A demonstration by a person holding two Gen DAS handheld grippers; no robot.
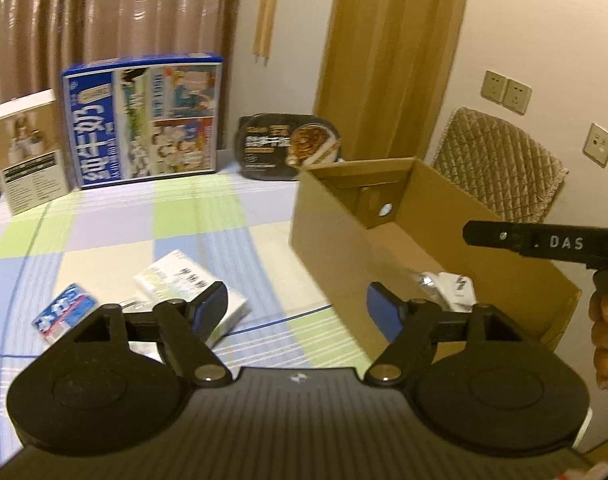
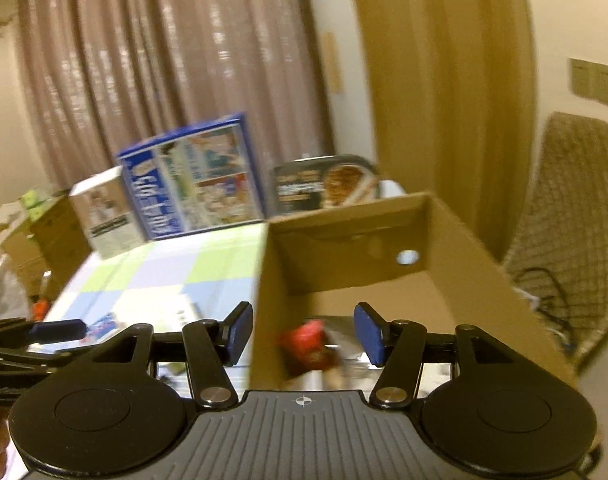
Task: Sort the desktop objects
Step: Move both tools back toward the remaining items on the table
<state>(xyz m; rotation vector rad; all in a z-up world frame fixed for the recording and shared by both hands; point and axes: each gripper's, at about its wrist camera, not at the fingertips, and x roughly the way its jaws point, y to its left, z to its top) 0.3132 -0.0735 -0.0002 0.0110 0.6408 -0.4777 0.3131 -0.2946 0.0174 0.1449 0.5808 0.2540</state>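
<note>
An open cardboard box (image 1: 336, 216) stands on the right part of the desk (image 1: 116, 236), which wears a checked cloth of green, blue and lilac squares. In the right wrist view a red packet (image 2: 310, 346) lies on the box floor near the near wall, blurred, with something silvery beside it that cannot be made out. In the left wrist view a white item (image 1: 456, 290) with dark marks and a shiny piece next to it lie inside the box near its near end.

The left hand-held gripper (image 1: 296, 312) hovers over the desk just beside the box's left wall, its jaws spread with nothing between them. The right hand-held gripper (image 2: 302, 334) points into the box, jaws apart and empty, the red packet showing beyond the gap.

On the cloth near the front edge lie a white tissue pack (image 1: 184, 284), partly behind the left gripper's finger, and a small blue-and-red packet (image 1: 64, 312) to its left. Along the far edge stand a white carton (image 1: 28, 152) at the left corner, a large blue printed box (image 1: 144, 120) beside it, and a dark instant-meal tray (image 1: 288, 146) leaning behind the cardboard box. A quilted chair back (image 1: 500, 160) rises behind the box to the right.
</note>
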